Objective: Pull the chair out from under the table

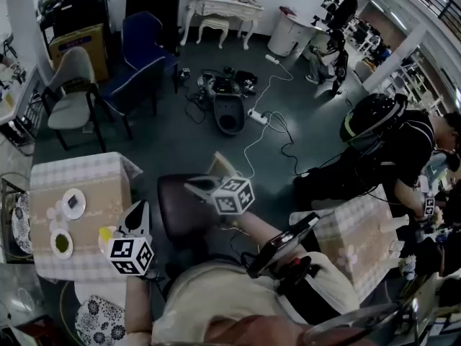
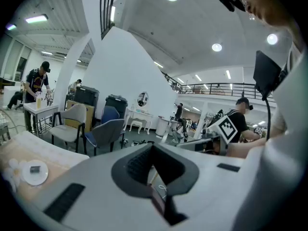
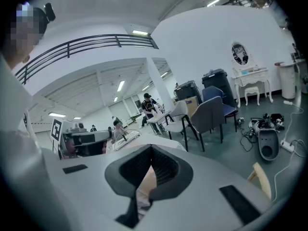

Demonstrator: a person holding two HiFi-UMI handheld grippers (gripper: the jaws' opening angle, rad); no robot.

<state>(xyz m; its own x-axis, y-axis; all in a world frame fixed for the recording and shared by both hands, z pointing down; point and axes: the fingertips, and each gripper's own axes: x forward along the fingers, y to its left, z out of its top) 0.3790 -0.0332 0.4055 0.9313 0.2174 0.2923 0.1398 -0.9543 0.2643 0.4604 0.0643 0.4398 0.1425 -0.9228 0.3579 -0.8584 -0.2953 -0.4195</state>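
Left gripper (image 1: 141, 209) jaws together, empty. Right gripper (image 1: 193, 187) closed too, above chair (image 1: 176, 215); seat part-hidden behind it.

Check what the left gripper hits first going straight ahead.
Nothing near. The left gripper points past the table over open floor. Farther on, it would likely meet the blue chair, though depth is unclear.

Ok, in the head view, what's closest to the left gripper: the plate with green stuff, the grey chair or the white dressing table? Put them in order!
From the left gripper:
1. Plate with green stuff, beside it on the table.
2. Grey chair, farther off, left side.
3. White dressing table, farthest, by the back wall.
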